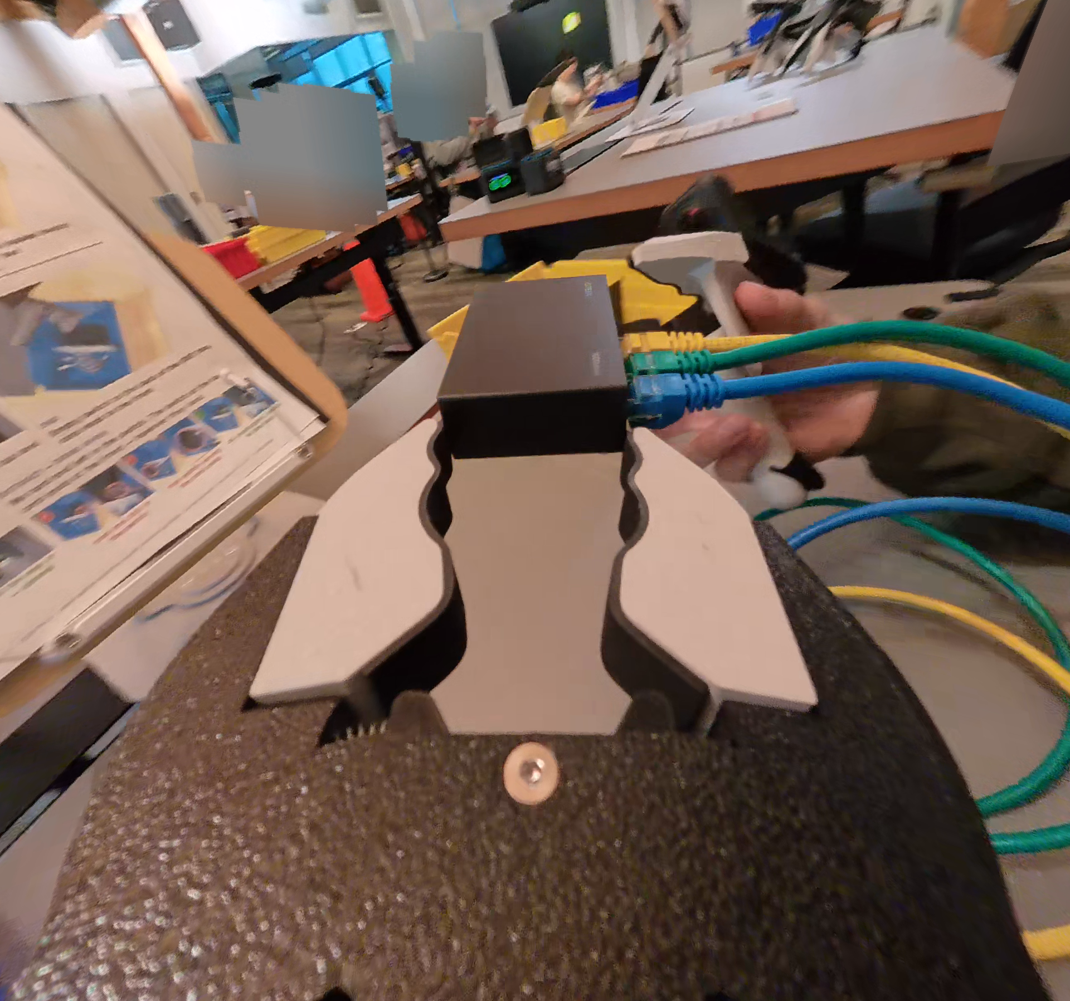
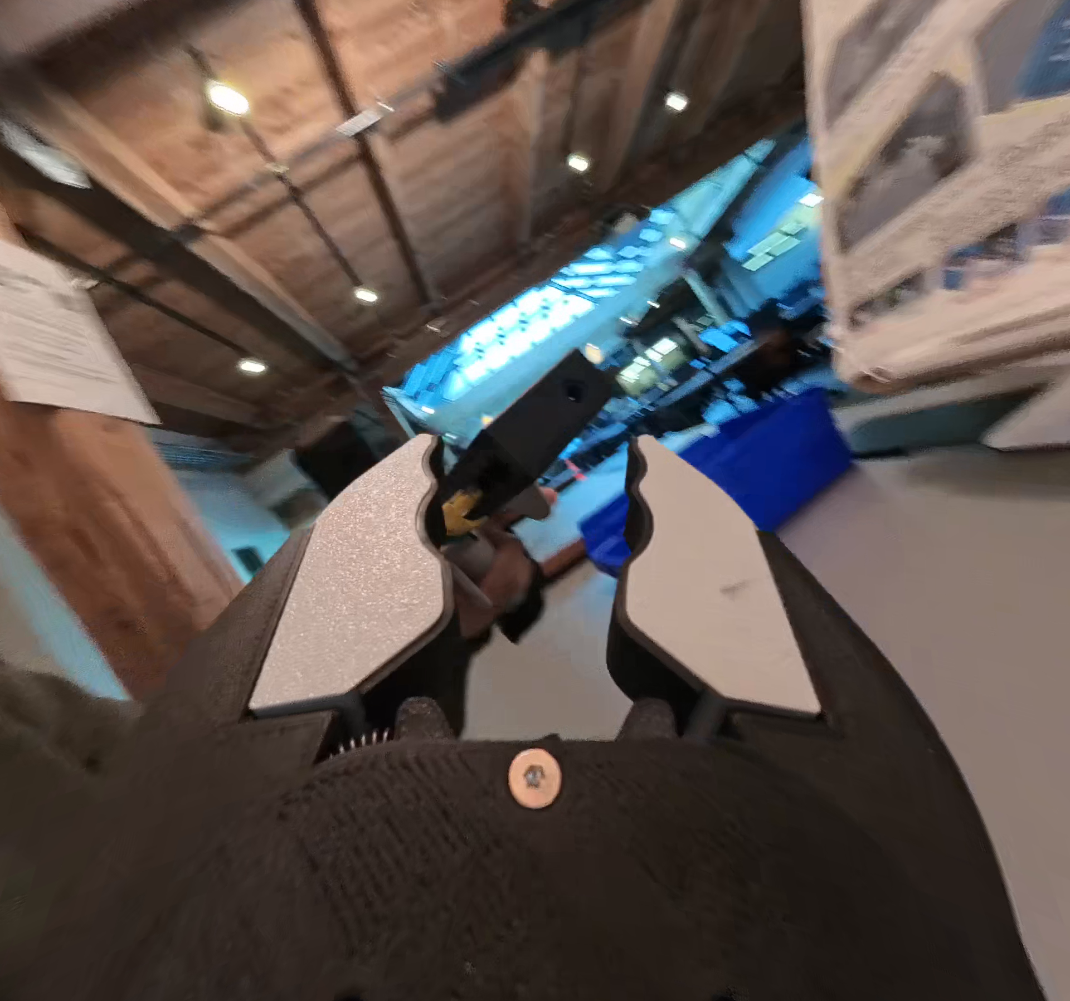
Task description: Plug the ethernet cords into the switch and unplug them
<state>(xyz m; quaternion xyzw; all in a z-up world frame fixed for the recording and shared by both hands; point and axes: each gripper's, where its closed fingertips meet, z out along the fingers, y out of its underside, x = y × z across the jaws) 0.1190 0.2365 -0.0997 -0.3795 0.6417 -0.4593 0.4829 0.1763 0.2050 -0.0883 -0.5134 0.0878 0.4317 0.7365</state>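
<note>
Left tongs (image 1: 534, 441) clench black switch (image 1: 535, 360), lifted above surface (image 1: 903, 585). Yellow (image 1: 666, 342), green (image 1: 671, 361), blue (image 1: 674, 399) cords plugged into its right side. Right tongs (image 2: 532, 461) spread, ungripping, facing switch. Yellow bin (image 1: 637, 284) behind; instruction board (image 1: 133, 394) left.
</note>
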